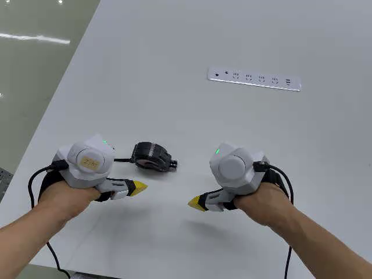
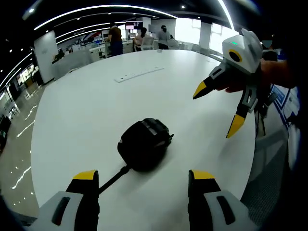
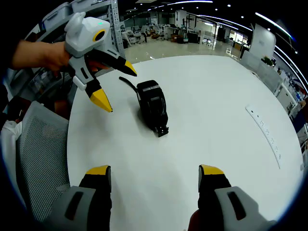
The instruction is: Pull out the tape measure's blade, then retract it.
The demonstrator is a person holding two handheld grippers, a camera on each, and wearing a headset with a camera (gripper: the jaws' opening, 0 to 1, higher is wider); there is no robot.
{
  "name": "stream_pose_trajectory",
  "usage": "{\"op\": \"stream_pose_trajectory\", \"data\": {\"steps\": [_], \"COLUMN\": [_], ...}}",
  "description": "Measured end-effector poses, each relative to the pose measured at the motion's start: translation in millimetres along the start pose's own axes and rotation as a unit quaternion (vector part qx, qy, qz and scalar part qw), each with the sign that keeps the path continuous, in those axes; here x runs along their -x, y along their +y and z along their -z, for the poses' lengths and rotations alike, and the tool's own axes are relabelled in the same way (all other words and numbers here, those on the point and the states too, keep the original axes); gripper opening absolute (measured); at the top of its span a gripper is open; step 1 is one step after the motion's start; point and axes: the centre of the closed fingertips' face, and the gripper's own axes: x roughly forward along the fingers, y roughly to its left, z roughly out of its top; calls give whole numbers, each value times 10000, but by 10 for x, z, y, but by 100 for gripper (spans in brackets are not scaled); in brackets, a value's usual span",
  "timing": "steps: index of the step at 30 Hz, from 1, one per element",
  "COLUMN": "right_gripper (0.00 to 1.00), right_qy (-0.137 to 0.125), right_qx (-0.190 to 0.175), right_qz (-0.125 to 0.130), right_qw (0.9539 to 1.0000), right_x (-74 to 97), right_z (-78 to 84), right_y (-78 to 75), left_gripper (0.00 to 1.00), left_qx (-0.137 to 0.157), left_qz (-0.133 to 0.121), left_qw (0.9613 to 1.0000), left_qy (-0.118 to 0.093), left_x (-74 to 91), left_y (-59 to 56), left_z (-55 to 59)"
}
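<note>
A black tape measure (image 1: 152, 156) lies on the white table (image 1: 174, 70), its blade retracted and a short black strap trailing toward my left gripper. The left gripper (image 1: 138, 187) is open just near of the tape's left side, touching nothing. My right gripper (image 1: 197, 203) is open to the tape's right and nearer me, also holding nothing. In the left gripper view the tape measure (image 2: 144, 142) sits just ahead between the open jaws of the left gripper (image 2: 144, 178), with the right gripper (image 2: 216, 109) hovering beyond. In the right gripper view the tape measure (image 3: 153, 103) lies farther ahead of the right gripper (image 3: 155, 172), beside the left gripper (image 3: 116, 86).
A white power strip (image 1: 254, 79) lies flat on the table well beyond the tape, also seen as a power strip (image 2: 138, 74) and a power strip (image 3: 263, 132). The table's near edge (image 1: 116, 273) is close below the hands. A grey mesh chair (image 3: 38, 144) stands by that edge.
</note>
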Motion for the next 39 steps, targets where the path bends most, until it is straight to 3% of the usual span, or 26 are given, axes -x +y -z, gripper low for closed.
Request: {"op": "stream_pose_trajectory", "data": {"steps": [13, 27, 39], "right_gripper": [70, 66, 62], "right_qy": [73, 164, 132], "right_qx": [389, 728, 1064], "right_qz": [-94, -283, -400], "right_qw": [9992, 9968, 9934], "right_x": [-102, -269, -377], "right_z": [22, 2, -82], "right_y": [-195, -217, -218], "left_gripper": [70, 69, 67], "left_qx": [-585, -1024, -1419], "left_qz": [328, 570, 795], "left_qw": [9977, 9930, 9865], "left_qy": [-52, 106, 194], "left_x": [-93, -202, -285], "left_y": [2, 13, 9], "left_z": [-93, -122, -143]}}
